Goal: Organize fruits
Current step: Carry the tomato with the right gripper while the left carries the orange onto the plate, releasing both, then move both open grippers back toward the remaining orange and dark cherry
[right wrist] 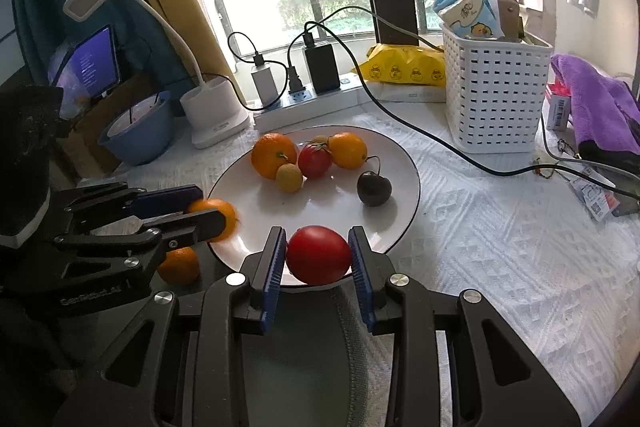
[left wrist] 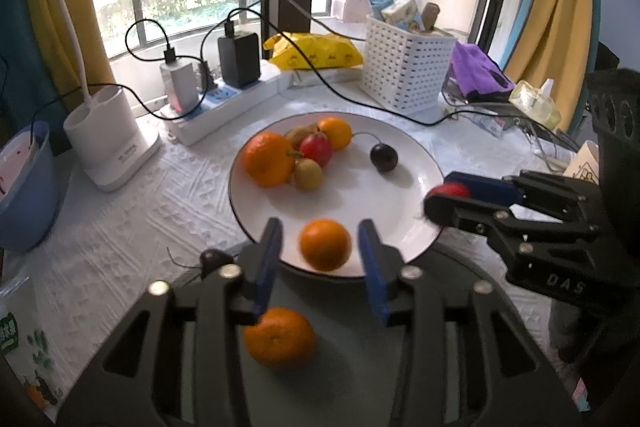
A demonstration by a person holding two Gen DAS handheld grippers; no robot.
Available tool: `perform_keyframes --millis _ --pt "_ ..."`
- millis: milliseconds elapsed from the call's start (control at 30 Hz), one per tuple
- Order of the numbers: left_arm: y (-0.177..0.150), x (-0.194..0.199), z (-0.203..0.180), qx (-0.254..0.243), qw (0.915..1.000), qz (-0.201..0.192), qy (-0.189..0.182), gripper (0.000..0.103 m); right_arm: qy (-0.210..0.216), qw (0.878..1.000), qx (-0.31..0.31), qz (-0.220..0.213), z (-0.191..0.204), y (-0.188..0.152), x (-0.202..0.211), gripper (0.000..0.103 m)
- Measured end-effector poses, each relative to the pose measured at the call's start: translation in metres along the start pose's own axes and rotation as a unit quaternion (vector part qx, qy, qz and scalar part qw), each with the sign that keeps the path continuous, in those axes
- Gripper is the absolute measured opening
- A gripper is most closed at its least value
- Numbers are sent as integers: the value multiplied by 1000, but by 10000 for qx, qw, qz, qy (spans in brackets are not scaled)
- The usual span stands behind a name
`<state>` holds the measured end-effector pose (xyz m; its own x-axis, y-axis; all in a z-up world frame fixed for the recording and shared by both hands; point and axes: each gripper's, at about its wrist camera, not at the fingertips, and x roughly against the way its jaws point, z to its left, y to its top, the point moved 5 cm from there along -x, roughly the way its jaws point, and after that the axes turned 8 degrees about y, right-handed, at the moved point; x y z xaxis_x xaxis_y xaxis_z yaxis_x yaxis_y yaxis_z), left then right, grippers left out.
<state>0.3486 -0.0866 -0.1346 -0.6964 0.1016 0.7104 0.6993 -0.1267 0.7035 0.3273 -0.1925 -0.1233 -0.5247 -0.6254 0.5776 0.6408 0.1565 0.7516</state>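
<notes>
left gripper (left wrist: 320, 247): open, orange (left wrist: 325, 245) loose between its pads, at plate's (left wrist: 416, 163) near edge | right gripper (right wrist: 318, 255): squeezing red fruit (right wrist: 318, 255) over plate's near edge

The right gripper (right wrist: 318, 255) has its jaws closed on a red tomato (right wrist: 318, 254) at the near rim of the white plate (right wrist: 400, 203). On the plate lie two oranges, a second tomato (right wrist: 315, 159), a small yellowish fruit (right wrist: 289, 177) and a dark plum (right wrist: 374, 188). At the plate's left edge the left gripper (right wrist: 208, 215) has an orange (right wrist: 224, 213) between its jaws, and another orange (right wrist: 179, 265) lies on the desk (right wrist: 500, 247) beneath it
</notes>
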Motion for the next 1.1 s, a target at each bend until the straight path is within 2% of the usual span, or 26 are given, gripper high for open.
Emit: perform_keyframes --millis 433,1100 --pt "-2 28 5 92 9997 -195 80 49 -34 9999 103 -130 13 1 19 34" --pt "-24 89 34 328 9973 -623 192 49 -61 9983 489 -314 67 0 47 34"
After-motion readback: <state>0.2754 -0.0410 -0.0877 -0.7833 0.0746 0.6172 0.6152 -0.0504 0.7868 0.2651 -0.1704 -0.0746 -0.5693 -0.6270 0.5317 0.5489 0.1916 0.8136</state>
